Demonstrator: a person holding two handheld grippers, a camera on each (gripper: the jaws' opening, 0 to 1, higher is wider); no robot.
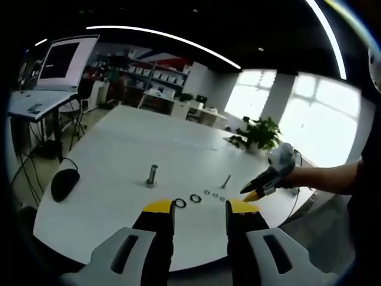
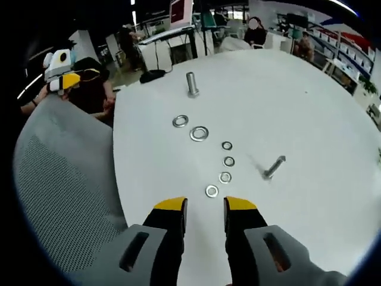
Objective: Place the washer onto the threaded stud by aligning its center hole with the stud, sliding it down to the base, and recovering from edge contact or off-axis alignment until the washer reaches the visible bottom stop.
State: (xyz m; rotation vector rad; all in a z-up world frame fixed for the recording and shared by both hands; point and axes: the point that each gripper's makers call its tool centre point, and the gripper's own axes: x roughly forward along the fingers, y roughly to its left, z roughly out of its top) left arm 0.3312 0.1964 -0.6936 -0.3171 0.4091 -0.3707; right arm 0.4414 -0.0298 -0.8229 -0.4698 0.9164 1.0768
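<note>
The threaded stud [image 2: 192,83] stands upright on the white tabletop [image 2: 309,107], long axis vertical, at 12 o'clock from the right gripper [image 2: 205,205]. The washers [image 2: 199,133] lie flat between them. Both the right and left gripper [image 1: 200,207] are parted, holding nothing.

Bright window [image 1: 321,119] glare, dim ceiling, strong fisheye warping, slight blur.

Six washers [image 2: 199,133], two bolts [image 2: 191,83], one mouse [image 1: 64,183].
</note>
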